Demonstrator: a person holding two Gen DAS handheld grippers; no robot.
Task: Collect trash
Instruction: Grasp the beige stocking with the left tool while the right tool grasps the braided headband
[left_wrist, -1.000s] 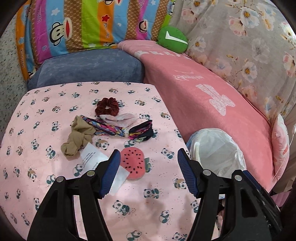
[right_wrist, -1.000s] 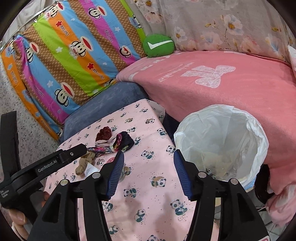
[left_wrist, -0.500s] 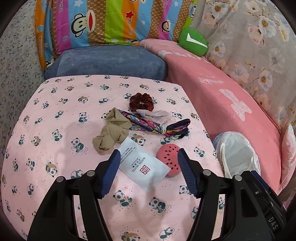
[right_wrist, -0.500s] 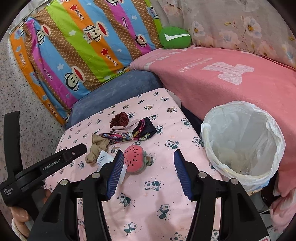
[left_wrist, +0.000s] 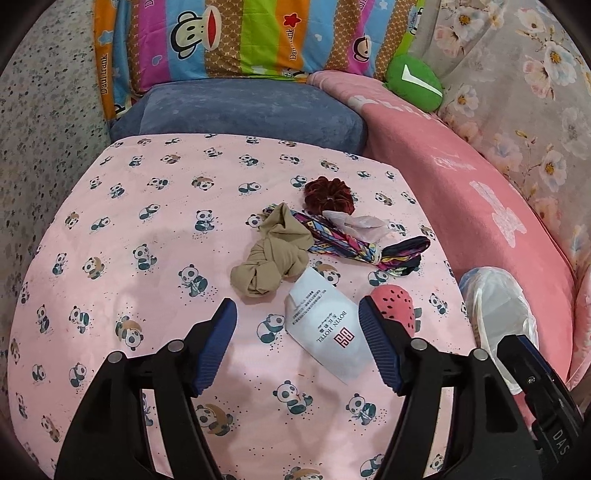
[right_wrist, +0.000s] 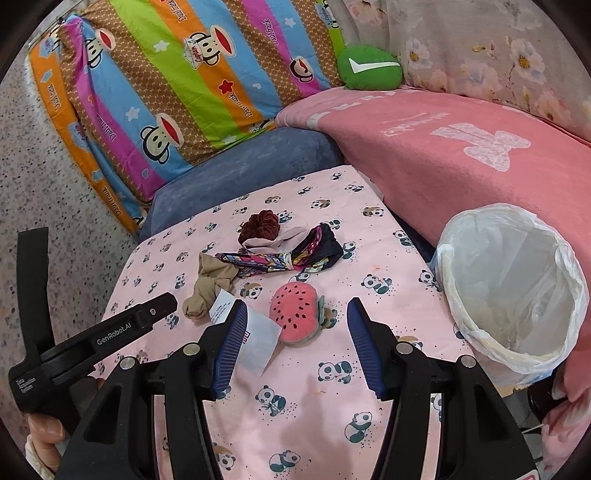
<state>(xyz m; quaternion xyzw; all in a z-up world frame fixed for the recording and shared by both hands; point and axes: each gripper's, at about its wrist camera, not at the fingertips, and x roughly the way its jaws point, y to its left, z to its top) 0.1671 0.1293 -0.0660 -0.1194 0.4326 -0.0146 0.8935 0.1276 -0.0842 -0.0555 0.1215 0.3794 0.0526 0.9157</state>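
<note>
Two handheld grippers hover over a surface (left_wrist: 110, 229) draped in pink panda-print cloth. The left gripper (left_wrist: 295, 341) has just been widening its jaws, which stand apart and empty above the near part of the cloth; a white paper sachet (left_wrist: 325, 328) printed with hotel lettering and a red mark lies flat on the cloth below the gap, toward the right-hand pad. The right gripper (right_wrist: 293, 338) also holds its jaws apart with nothing between them, above a pink watermelon-patterned sponge (right_wrist: 295, 314) that sits just beside the sachet (right_wrist: 258, 339), toward the surface's right edge. The left gripper's black body (right_wrist: 99, 336) shows at the lower left of the right wrist view, with a hand (right_wrist: 44, 439) gripping it.

Beyond the sachet, touching its far corner, rests a knotted beige stocking (left_wrist: 269, 258). Behind it, a multicoloured patterned headband (left_wrist: 354, 247) stretches toward the right edge, with a pale pink piece of fabric (left_wrist: 354, 221) lying on it and a dark red scrunchie (left_wrist: 327, 194) just past that, nearer the far edge.

Off the right edge stands a bin lined with a white plastic bag (right_wrist: 517, 291), its mouth open. Farther back lie a blue cushion (left_wrist: 240, 110), a pink blanket (right_wrist: 461, 147), a striped monkey-print pillow (right_wrist: 177, 85) and a small green cushion (right_wrist: 369, 68).
</note>
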